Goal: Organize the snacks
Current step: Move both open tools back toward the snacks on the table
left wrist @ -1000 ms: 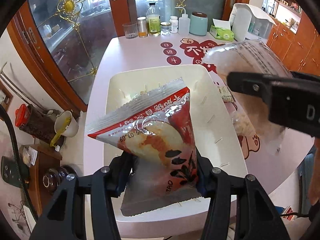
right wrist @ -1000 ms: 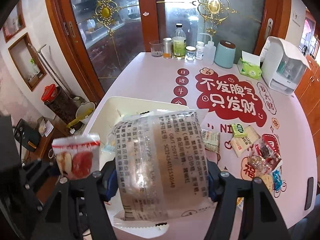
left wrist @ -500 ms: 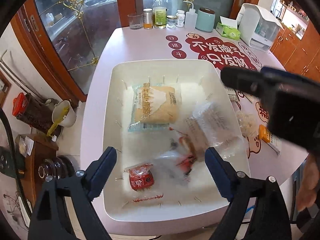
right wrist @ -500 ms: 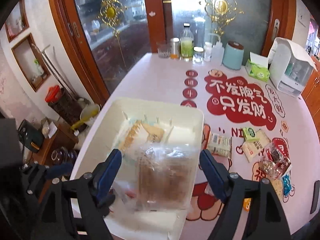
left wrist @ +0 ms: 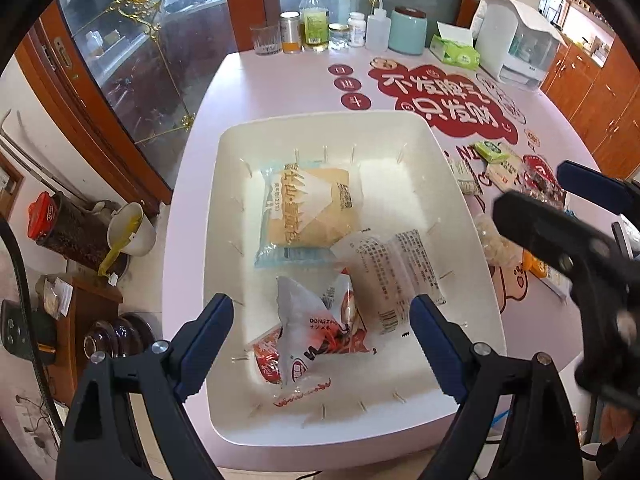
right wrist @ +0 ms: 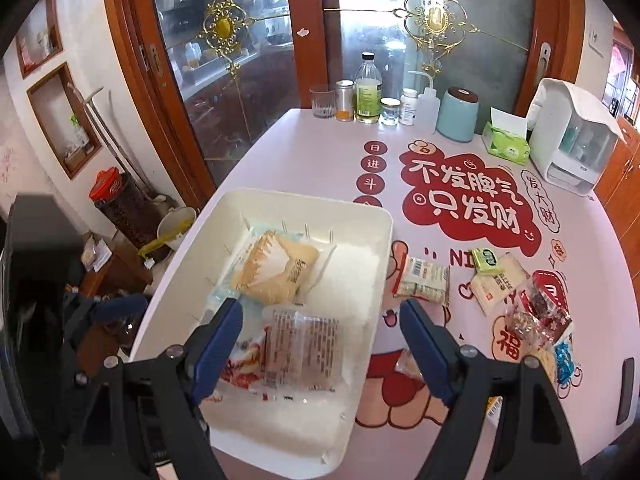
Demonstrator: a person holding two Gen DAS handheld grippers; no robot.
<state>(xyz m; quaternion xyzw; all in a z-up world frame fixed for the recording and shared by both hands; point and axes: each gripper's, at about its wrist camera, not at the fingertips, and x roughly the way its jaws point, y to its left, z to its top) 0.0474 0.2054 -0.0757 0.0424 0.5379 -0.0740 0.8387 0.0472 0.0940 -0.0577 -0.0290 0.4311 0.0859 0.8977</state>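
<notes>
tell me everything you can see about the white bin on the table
The white bin is a rectangular, open-topped tub that looks like smooth plastic, with rounded corners, sloping walls and thin slots along its base edges. It sits upright on the pink table, near the table's front-left edge. Inside lie a yellow packet at the back, a clear packet and a red and silver packet nearer the front, overlapping. Much of the floor on its right side is bare. Neither gripper touches it.
</notes>
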